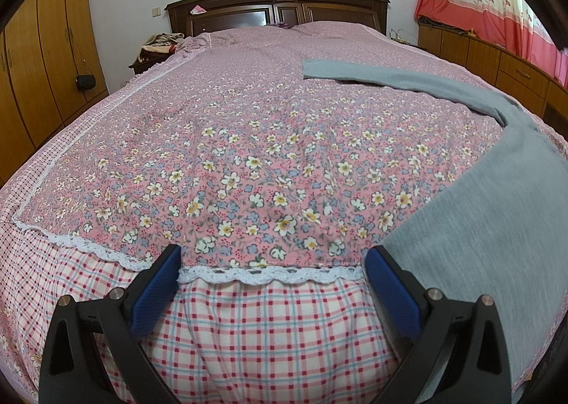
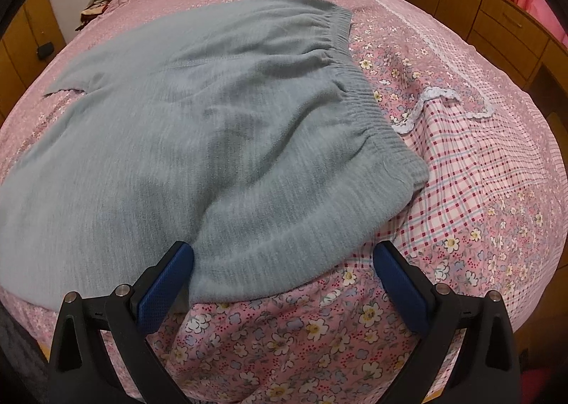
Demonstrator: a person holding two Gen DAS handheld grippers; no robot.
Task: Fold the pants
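Lying spread on the pink floral bedspread (image 1: 248, 141), the grey-green knit pants (image 2: 198, 127) look unfolded, waistband (image 2: 369, 98) at two o'clock; every fold remains. Right gripper (image 2: 284, 279) gapes over the near hem; left gripper (image 1: 273, 279) gapes over bare bedspread, roomy towards eleven o'clock.

The left wrist camera sat low at the foot of the bed (image 1: 248, 113), looking along its fingers (image 1: 156, 290) toward the headboard (image 1: 277, 3) at 12 o'clock, the pants (image 1: 490, 198) only at 3 o'clock. The right wrist camera hovered close over the pants (image 2: 198, 127), facing the same way, the waistband (image 2: 358, 84) at 1 o'clock. Both views shared the bed, headboard and pants.
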